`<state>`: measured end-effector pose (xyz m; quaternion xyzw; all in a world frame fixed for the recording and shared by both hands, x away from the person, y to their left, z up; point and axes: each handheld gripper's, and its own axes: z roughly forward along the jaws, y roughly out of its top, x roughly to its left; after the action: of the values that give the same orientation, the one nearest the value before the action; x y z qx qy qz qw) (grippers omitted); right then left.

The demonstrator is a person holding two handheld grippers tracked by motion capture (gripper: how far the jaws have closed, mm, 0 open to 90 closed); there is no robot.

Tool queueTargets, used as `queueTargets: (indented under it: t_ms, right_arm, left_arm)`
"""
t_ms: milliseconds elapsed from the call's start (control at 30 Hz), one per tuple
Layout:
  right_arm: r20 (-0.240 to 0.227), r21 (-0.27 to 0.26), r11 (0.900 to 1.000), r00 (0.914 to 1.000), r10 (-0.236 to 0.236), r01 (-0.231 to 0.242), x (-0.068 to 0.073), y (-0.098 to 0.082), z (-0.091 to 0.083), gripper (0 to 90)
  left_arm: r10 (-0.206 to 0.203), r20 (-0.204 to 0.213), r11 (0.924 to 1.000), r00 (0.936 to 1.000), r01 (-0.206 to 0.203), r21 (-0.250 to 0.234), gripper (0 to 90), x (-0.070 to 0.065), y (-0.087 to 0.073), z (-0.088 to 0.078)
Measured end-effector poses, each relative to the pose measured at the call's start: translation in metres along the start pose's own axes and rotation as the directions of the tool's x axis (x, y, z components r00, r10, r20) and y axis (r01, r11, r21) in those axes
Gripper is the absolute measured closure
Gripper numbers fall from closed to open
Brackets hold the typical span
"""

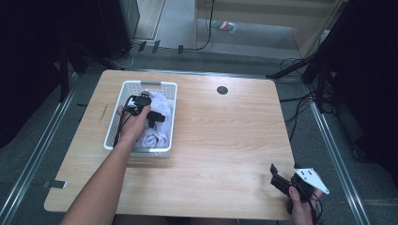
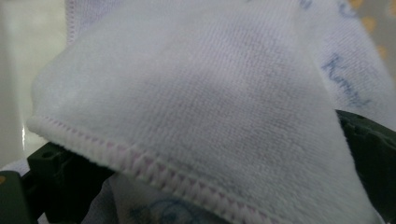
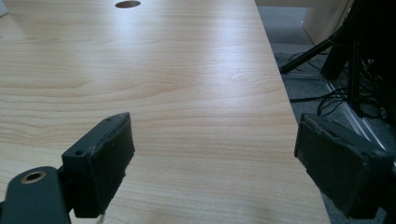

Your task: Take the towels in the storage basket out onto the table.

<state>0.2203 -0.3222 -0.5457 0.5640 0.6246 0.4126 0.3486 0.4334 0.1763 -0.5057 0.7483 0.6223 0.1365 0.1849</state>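
A white plastic basket (image 1: 149, 84) stands on the left part of the wooden table (image 1: 225, 140). White towelling cloth (image 1: 157, 134) lies bunched inside it. My left gripper (image 1: 156, 116) reaches down into the basket, right on the cloth. In the left gripper view its jaws stand wide apart, and a fold of the white cloth (image 2: 201, 98) with a pink-stitched hem lies between and over them (image 2: 203, 140). My right gripper (image 1: 277, 176) hovers at the table's front right corner. There its jaws are open with nothing between them (image 3: 212, 144).
A dark round cable hole (image 1: 222, 90) sits near the far edge of the table, also visible as the hole (image 3: 127, 4) in the right gripper view. Cables and black stand legs (image 1: 300, 65) lie on the floor to the right. Bare tabletop stretches between the basket and the right gripper.
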Motion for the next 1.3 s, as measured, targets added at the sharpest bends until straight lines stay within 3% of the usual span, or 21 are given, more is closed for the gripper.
queueTargets:
  t_ms: [100,167,300,500,567,600,767,800,933,967,1067,1100,1133,1167,1300]
  right_arm:
    - [0.000,0.001,1.000,1.0000,0.001,-0.001,0.000,0.000,0.000,12.0]
    - [0.002,0.001,1.000,1.0000,0.001,-0.001,0.000,0.000,0.000,12.0]
    - [0.004,0.002,1.000,1.0000,0.001,-0.001,0.000,0.000,0.000,12.1]
    - [0.006,0.001,1.000,1.0000,0.004,-0.004,0.000,0.000,0.000,12.2]
    - [0.006,0.001,1.000,1.0000,0.005,-0.005,0.000,0.000,0.000,12.2]
    - [0.004,0.001,1.000,1.0000,0.006,-0.006,0.000,0.000,0.000,12.2]
    - [0.002,0.002,1.000,1.0000,0.003,-0.003,0.000,0.000,0.000,12.3]
    - [0.001,0.002,1.000,1.0000,0.004,-0.004,0.000,0.000,0.000,12.3]
    - [0.003,0.006,1.000,1.0000,0.001,-0.001,0.000,0.000,0.000,12.3]
    - [0.003,0.006,1.000,1.0000,0.001,-0.001,0.000,0.000,0.000,12.3]
    - [0.000,0.005,1.000,1.0000,0.001,-0.001,0.000,0.000,0.000,12.3]
    - [-0.001,0.006,1.000,1.0000,0.001,-0.001,0.000,0.000,0.000,12.3]
    - [-0.001,0.006,1.000,1.0000,0.001,-0.001,0.000,0.000,0.000,12.3]
    - [-0.003,0.007,1.000,1.0000,0.001,-0.001,0.000,0.000,0.000,12.2]
    - [0.000,0.007,1.000,1.0000,0.001,-0.001,0.000,0.000,0.001,12.2]
  left_arm:
    - [0.013,-0.059,0.9997,0.9982,-0.012,0.019,0.0,-0.006,-0.002,0.007]
    - [0.064,-0.089,0.9979,0.9940,-0.063,0.011,0.0,-0.012,-0.007,0.010]
    - [0.089,-0.110,0.9960,0.9899,-0.089,0.004,0.0,-0.015,-0.010,0.014]
    - [0.070,-0.115,0.9971,0.9909,-0.066,0.036,0.6,-0.016,-0.008,0.014]
    - [0.067,-0.115,0.9972,0.9911,-0.063,0.042,9.1,-0.015,-0.006,0.010]
    - [0.075,-0.113,0.9965,0.9908,-0.070,0.045,19.8,-0.013,-0.006,0.008]
    - [0.081,-0.113,0.9963,0.9903,-0.077,0.039,40.6,-0.006,-0.006,0.003]
    - [0.045,-0.114,0.9988,0.9925,-0.043,0.025,44.2,-0.003,-0.006,0.001]
    - [0.038,-0.100,0.9991,0.9943,-0.036,0.025,54.4,-0.001,-0.004,-0.001]
    - [0.024,-0.079,0.9995,0.9966,-0.022,0.025,55.8,0.002,-0.003,-0.004]
    - [-0.006,-0.054,0.9999,0.9985,0.007,0.012,57.2,0.007,-0.002,-0.008]
    - [-0.053,-0.032,0.9984,0.9981,0.053,-0.019,57.3,0.011,-0.002,-0.013]
    - [-0.053,-0.032,0.9984,0.9981,0.053,-0.019,57.3,0.011,-0.002,-0.013]
    - [-0.087,-0.002,0.9953,0.9962,0.087,-0.044,57.5,0.015,-0.001,-0.020]
    - [-0.100,0.003,0.9937,0.9950,0.100,-0.051,57.9,0.018,0.001,-0.028]
